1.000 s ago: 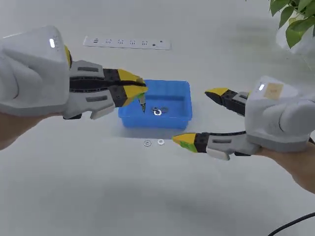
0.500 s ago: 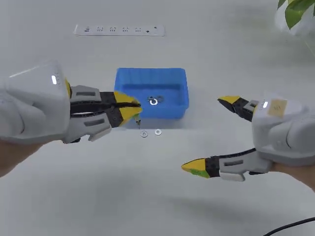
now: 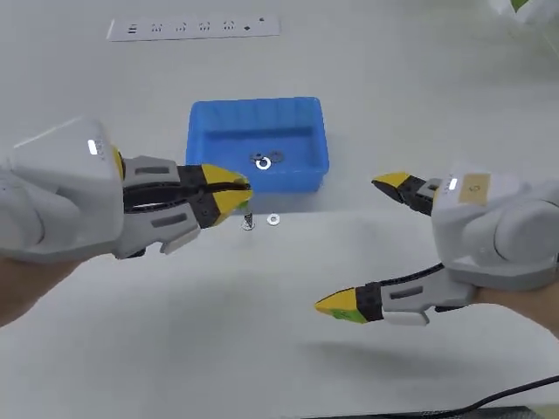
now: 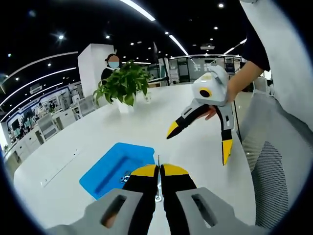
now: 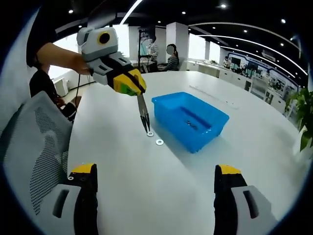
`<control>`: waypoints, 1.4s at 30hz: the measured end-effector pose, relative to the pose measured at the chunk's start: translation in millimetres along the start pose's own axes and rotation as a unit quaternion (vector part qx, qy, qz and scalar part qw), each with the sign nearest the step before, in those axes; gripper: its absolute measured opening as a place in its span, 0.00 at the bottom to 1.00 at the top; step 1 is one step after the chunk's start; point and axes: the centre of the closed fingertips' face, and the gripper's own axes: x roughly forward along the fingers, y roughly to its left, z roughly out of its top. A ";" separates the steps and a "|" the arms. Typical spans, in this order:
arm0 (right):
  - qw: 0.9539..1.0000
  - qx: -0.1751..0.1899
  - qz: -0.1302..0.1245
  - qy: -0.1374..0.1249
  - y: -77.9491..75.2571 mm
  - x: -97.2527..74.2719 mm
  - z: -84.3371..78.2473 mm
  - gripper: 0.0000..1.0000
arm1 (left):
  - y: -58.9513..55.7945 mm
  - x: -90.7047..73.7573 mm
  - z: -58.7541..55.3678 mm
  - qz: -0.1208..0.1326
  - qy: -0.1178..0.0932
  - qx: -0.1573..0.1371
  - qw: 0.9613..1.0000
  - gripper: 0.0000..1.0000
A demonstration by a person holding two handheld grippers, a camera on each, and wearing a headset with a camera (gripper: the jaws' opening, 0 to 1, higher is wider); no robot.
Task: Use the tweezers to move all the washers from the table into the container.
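left hand-held gripper pinching the tweezers right at two washers just near of the blue container, right hand-held gripper spread wide, power strip far behind.

There were two washers on the table, several in one container, one tweezers, one power strip.

White table, matte, level. Directly on it:
- blue container, mid-table
- right washer and left washer, flat, just in front of the container's near wall, close together but apart
- white power strip, far side
- black cable, near right corner
- potted plant
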 end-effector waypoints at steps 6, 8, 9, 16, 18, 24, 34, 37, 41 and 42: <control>1.000 0.004 0.005 0.002 2.5 1.2 -2.4 1.00 | 0.4 1.2 -3.0 0.000 0.003 -0.002 1.000 0.06; 1.000 0.006 0.008 0.002 4.4 1.9 -2.7 1.00 | 0.1 1.3 -4.6 -0.002 0.004 -0.004 1.000 0.06; 1.000 0.006 0.009 0.002 5.5 2.3 -2.9 1.00 | 0.0 1.4 -5.0 -0.002 0.005 -0.004 1.000 0.06; 1.000 0.009 0.017 0.002 11.3 4.0 -2.8 1.00 | 1.2 1.7 -7.2 -0.002 0.006 -0.003 1.000 0.06; 1.000 0.009 0.019 0.002 12.3 4.7 -2.6 1.00 | 1.0 2.0 -6.9 -0.003 0.004 -0.003 1.000 0.06; 1.000 0.011 0.024 -0.004 13.9 8.8 3.2 1.00 | 1.7 1.9 -7.0 -0.009 0.004 -0.008 1.000 0.06; 0.997 -0.012 0.076 -0.005 30.4 31.5 22.4 0.91 | 0.4 3.6 -6.7 -0.041 0.013 -0.030 0.999 0.06; 0.995 -0.019 0.093 -0.005 37.2 37.6 25.8 0.87 | 4.7 4.5 -7.0 -0.044 0.015 -0.040 0.998 0.06; 0.993 -0.027 0.118 -0.001 46.0 46.3 28.7 0.80 | 4.0 6.1 -6.6 -0.060 0.019 -0.048 0.997 0.06; 0.991 -0.031 0.127 0.001 48.1 49.8 29.5 0.77 | 4.0 6.2 -6.6 -0.059 0.019 -0.045 0.997 0.06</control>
